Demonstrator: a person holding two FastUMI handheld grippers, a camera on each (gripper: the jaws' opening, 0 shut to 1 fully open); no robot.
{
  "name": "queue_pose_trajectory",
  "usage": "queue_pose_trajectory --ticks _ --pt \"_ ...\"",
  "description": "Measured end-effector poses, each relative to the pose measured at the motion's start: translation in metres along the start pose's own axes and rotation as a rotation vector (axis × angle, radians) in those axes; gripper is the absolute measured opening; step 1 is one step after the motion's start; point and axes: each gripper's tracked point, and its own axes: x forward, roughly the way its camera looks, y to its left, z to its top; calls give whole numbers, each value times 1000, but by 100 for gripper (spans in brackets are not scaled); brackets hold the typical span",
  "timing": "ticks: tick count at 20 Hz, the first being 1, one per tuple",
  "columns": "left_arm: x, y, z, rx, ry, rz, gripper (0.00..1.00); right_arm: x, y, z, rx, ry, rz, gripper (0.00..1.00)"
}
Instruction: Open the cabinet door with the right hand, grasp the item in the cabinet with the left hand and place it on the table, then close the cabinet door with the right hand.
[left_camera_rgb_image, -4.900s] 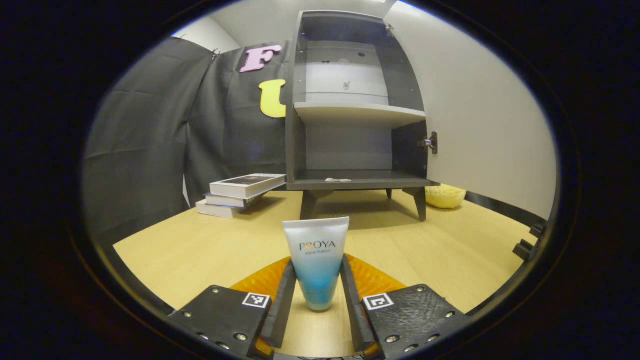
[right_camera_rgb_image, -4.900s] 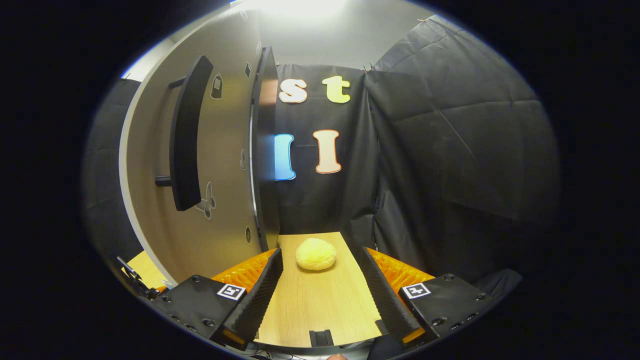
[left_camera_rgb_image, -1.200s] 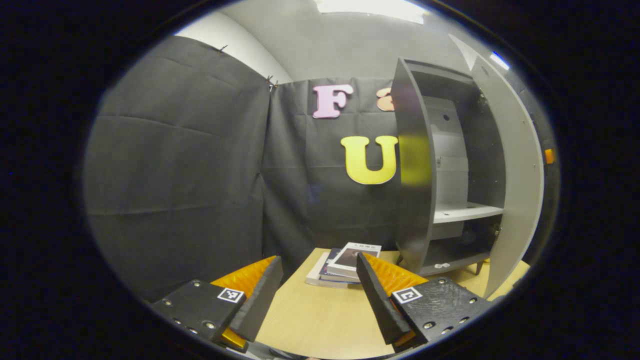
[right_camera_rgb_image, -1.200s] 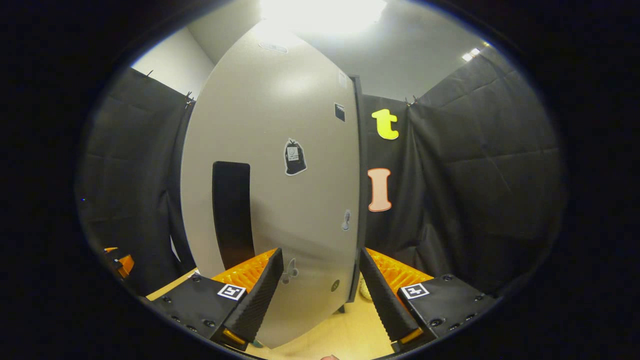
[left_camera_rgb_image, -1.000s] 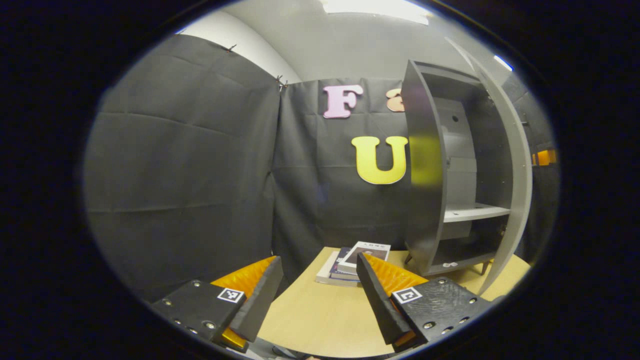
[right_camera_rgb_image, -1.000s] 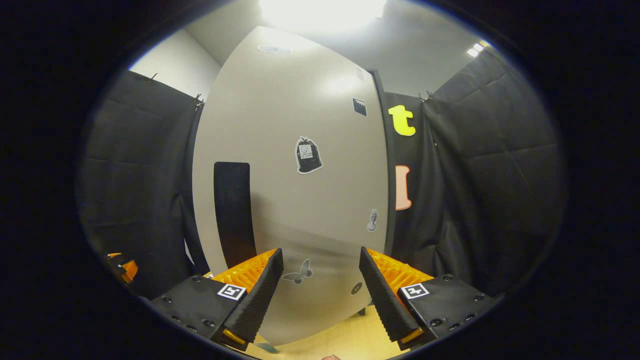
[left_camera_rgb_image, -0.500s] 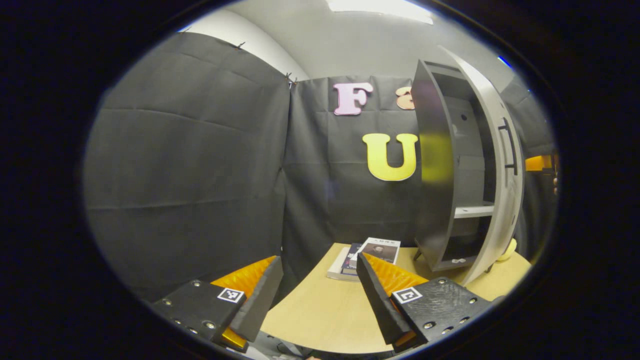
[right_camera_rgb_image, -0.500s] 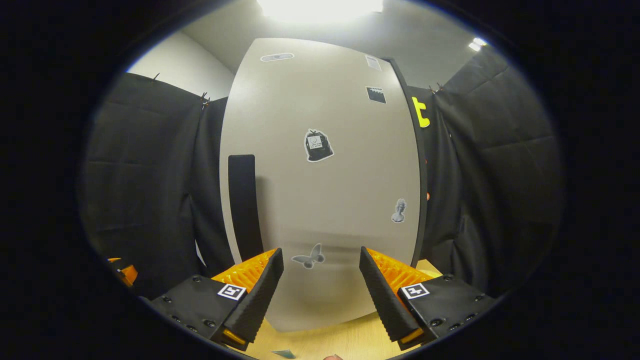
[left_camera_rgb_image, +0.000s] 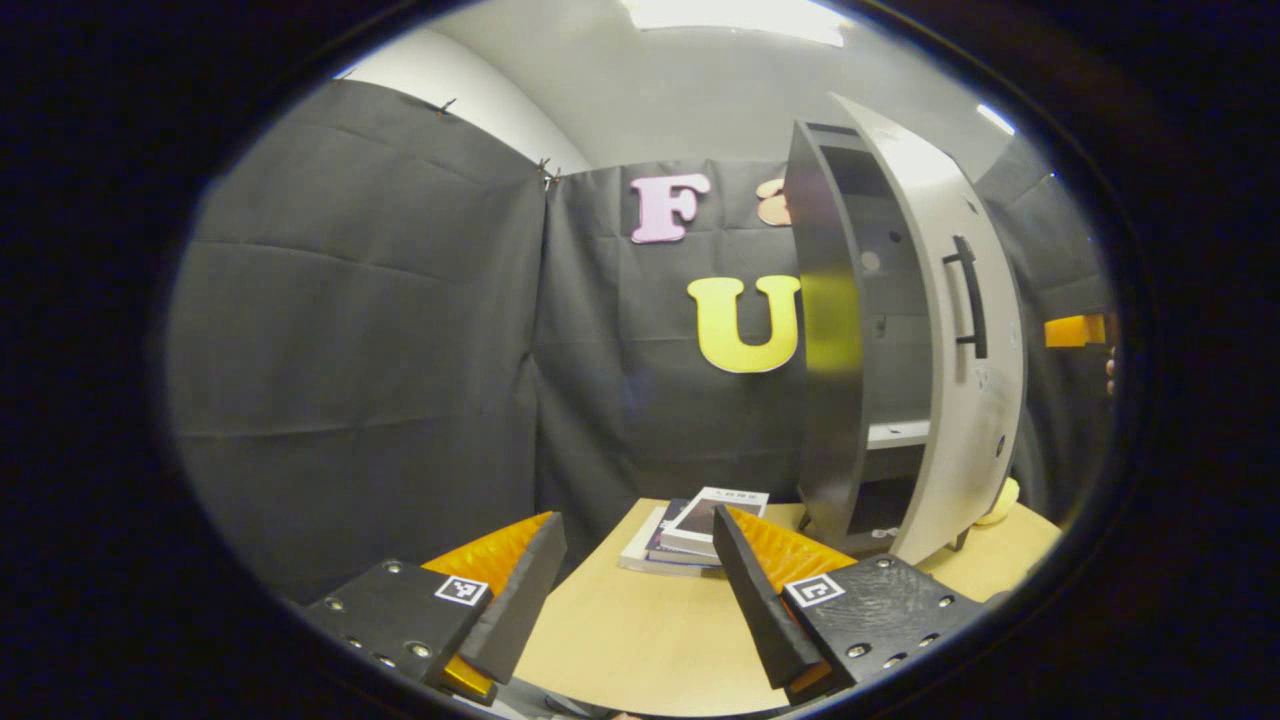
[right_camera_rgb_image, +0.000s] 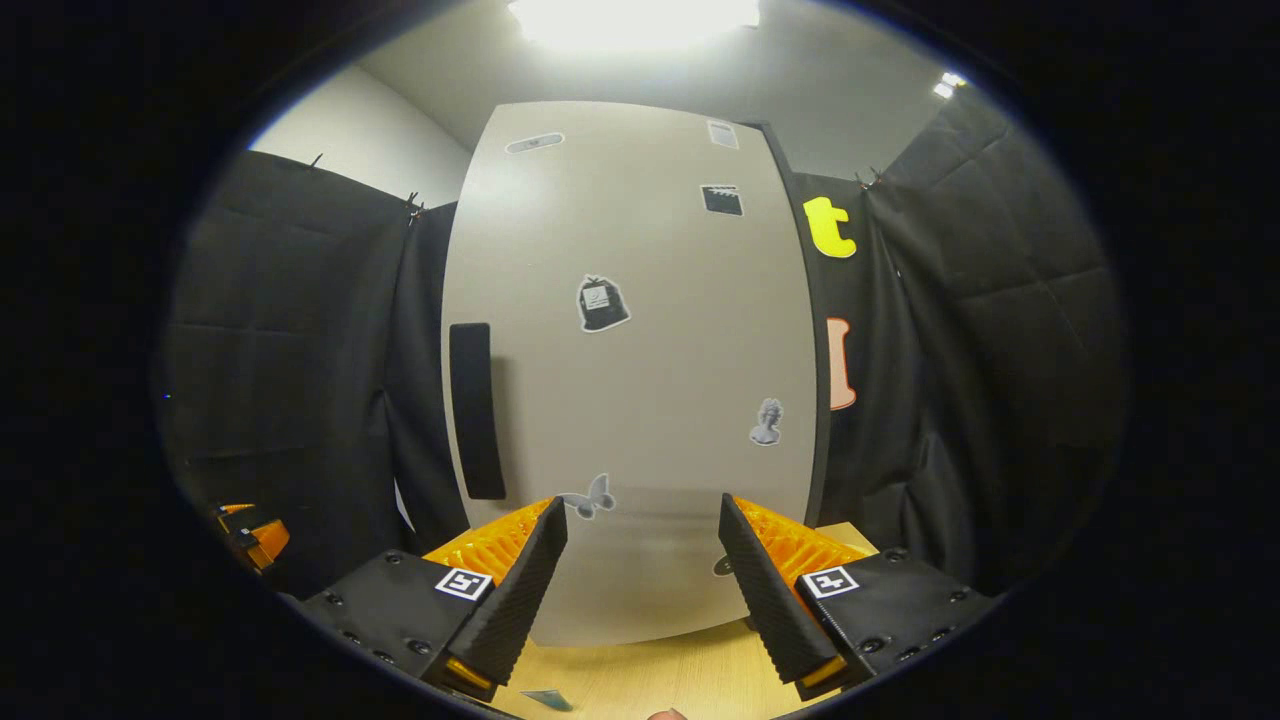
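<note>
In the left gripper view, our left gripper (left_camera_rgb_image: 633, 585) hangs released and empty over the pale wooden table (left_camera_rgb_image: 640, 640). Beyond it, the tall grey cabinet (left_camera_rgb_image: 830, 330) stands with its light grey door (left_camera_rgb_image: 950, 340) nearly shut, a narrow gap left. The item is not in sight here.

In the right gripper view, our right gripper (right_camera_rgb_image: 640, 570) is spread wide, fingers apart, facing the door's lower panel beside its black bar handle (right_camera_rgb_image: 472, 410). We should push flat and steadily, square to the panel, until it seats.
</note>
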Motion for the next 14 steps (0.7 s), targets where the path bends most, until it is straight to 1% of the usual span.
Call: queue_pose_trajectory --ticks 2,7,8,9,11,14 --pt "-3 -21 11 2 -13 -19 90 -7 -18 4 -2 -12 -2 96" --pt "-6 -75 33 15 -41 -57 89 -25 -69 4 -8 -22 -40 96" --pt "-7 -86 38 17 -46 -67 89 -29 -80 6 -2 -29 -51 96" --pt "-7 -96 41 21 -51 -75 92 -34 -91 8 3 -35 -61 96" --pt "-6 -116 50 33 -62 -92 89 -43 -113 9 4 -44 -85 96" --pt "-4 -150 62 41 -77 -127 90 -53 -143 9 -4 -54 -124 96"
